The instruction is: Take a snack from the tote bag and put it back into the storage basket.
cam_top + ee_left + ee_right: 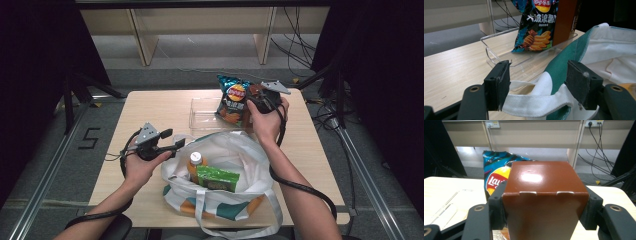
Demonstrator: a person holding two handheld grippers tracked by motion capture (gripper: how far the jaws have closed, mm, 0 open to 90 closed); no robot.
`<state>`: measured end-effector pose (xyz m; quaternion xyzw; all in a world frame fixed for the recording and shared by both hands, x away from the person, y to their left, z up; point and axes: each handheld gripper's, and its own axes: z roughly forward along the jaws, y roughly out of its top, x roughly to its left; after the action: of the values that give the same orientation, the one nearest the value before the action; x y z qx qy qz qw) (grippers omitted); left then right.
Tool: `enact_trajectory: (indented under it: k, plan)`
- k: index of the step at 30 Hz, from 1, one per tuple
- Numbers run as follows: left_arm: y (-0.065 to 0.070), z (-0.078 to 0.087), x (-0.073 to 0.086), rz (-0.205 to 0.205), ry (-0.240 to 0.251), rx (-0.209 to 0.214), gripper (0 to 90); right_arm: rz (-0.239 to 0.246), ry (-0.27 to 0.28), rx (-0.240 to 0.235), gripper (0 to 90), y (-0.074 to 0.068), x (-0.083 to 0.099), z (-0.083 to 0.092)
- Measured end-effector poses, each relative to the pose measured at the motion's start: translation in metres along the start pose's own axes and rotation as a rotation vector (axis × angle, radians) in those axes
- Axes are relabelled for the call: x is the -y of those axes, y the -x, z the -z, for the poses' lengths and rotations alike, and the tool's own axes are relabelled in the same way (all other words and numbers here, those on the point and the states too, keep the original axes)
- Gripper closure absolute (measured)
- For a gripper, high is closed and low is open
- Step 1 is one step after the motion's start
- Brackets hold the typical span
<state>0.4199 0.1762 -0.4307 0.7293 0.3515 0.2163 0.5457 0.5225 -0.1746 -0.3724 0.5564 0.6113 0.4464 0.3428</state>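
Note:
A tall brown box (544,195) is clamped between the jaws of my right gripper (545,197). From the left gripper view the brown box (564,22) stands at the right end of the clear plastic tray (496,40), beside an upright blue chips bag (536,27). In the high view my right gripper (251,102) is at the back right of the table, just right of the chips bag (231,100). My left gripper (174,138) is at the left rim of the white, green and orange tote bag (240,150). Its jaws stand apart, with the bag's white hem (536,102) lying loose between them.
Inside the tote bag stand an orange juice bottle (195,165) and a green packet (217,179). The left part of the tray (202,112) holds nothing. Bare wooden tabletop (145,112) lies left of the tray. Cables trail from both grippers.

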Motion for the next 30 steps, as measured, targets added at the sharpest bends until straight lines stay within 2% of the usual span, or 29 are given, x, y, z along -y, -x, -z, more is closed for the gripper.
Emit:
enact_trajectory:
  k: [4, 6, 11, 12, 13, 15, 16, 17, 18, 19, 21, 23, 26, 27, 29, 30]
  plan:
    - [0.000, 0.000, 0.000, -0.001, 0.001, -0.001, 35.5, -0.006, -0.005, -0.003, 38.8, 0.000, 0.000, 0.000]
    - [0.000, 0.000, 0.000, -0.002, 0.000, -0.001, 35.5, 0.011, 0.000, -0.002, 38.7, 0.001, 0.002, -0.001]
    - [0.000, 0.000, 0.000, -0.002, 0.001, -0.001, 35.5, -0.019, -0.020, -0.004, 38.7, 0.002, 0.005, -0.002]
    - [0.000, 0.000, 0.000, -0.002, 0.001, -0.001, 35.5, 0.005, -0.009, -0.008, 38.7, 0.004, 0.005, -0.004]
    - [0.000, 0.000, 0.000, -0.002, 0.000, -0.001, 35.5, -0.007, -0.022, -0.004, 38.6, 0.003, 0.006, -0.003]
    - [0.000, 0.000, 0.000, -0.002, 0.000, 0.000, 35.5, 0.013, -0.020, -0.005, 38.6, 0.004, 0.006, -0.005]
    - [0.000, 0.000, 0.000, -0.002, 0.000, -0.001, 35.5, -0.008, -0.029, -0.002, 38.5, 0.002, 0.006, -0.004]
    - [0.000, 0.000, 0.000, -0.002, 0.000, -0.001, 35.5, 0.010, -0.031, -0.008, 38.5, 0.004, 0.007, -0.005]
    - [0.000, 0.000, 0.000, -0.002, 0.000, -0.001, 35.5, -0.009, -0.037, -0.008, 38.5, 0.002, 0.007, -0.004]
    - [0.000, 0.000, 0.000, -0.002, 0.000, -0.001, 35.5, 0.007, -0.031, -0.013, 38.5, 0.004, 0.008, -0.005]
    - [0.000, 0.000, 0.000, -0.003, 0.000, 0.000, 35.5, -0.003, -0.038, -0.008, 38.5, 0.003, 0.009, -0.005]
    - [0.000, 0.000, 0.000, -0.004, -0.001, 0.000, 35.5, 0.008, -0.044, -0.020, 38.5, 0.005, 0.011, -0.006]
    - [0.000, 0.000, 0.000, -0.003, 0.001, -0.001, 35.5, 0.033, -0.072, -0.020, 38.5, 0.006, 0.017, -0.010]
    - [0.000, 0.000, 0.000, -0.003, 0.001, -0.001, 35.5, 0.007, -0.065, -0.020, 38.5, 0.004, 0.018, -0.010]
    - [0.000, 0.000, 0.000, -0.002, -0.001, -0.001, 35.5, 0.003, -0.071, -0.020, 38.3, 0.003, 0.018, -0.009]
    - [0.000, 0.000, 0.000, -0.002, -0.001, -0.001, 35.5, 0.018, -0.065, -0.015, 38.1, 0.003, 0.018, -0.010]
